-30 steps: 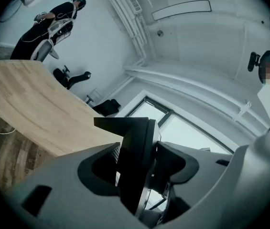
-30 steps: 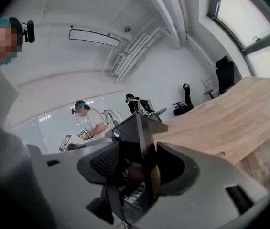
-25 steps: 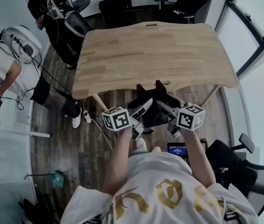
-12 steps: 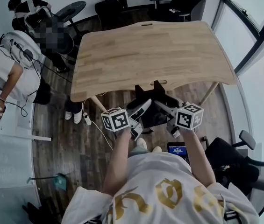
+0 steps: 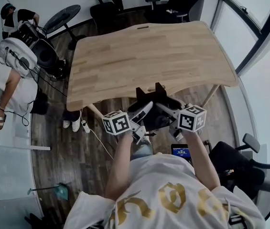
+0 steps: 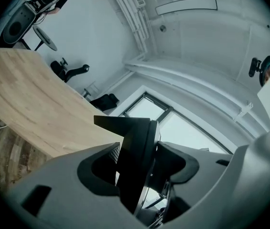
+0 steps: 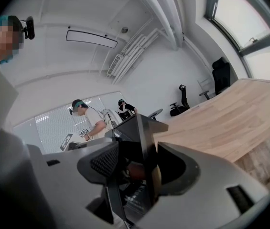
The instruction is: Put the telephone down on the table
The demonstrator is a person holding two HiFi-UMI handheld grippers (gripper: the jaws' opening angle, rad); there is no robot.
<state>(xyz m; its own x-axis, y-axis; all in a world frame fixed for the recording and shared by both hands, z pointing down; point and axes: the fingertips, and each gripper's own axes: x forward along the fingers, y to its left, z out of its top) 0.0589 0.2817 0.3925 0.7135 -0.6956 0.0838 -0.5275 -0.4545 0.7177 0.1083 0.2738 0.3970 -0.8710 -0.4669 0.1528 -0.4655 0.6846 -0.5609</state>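
While it hovers at the near edge of the bench [image 5: 149, 56], the telephone [image 5: 155, 109] is held aloft.
Head view: left gripper [image 5: 142, 112] and right gripper [image 5: 166, 111] flank it. Left gripper view: fingers [image 6: 96, 171] clenched on its black body. Right gripper view: same clench.

The right gripper [image 7: 143, 165] had its jaws closed on the black telephone [image 7: 142, 128], whose upright slab stood clamped between the two dark pads. To the right, the pale wooden table [image 7: 230, 118] stretched away, its top bare. Beyond its far end stood black office chairs [image 7: 180, 104], under a large window [image 7: 244, 18]. Left of the telephone, two people [image 7: 89, 123] stood by a white wall.
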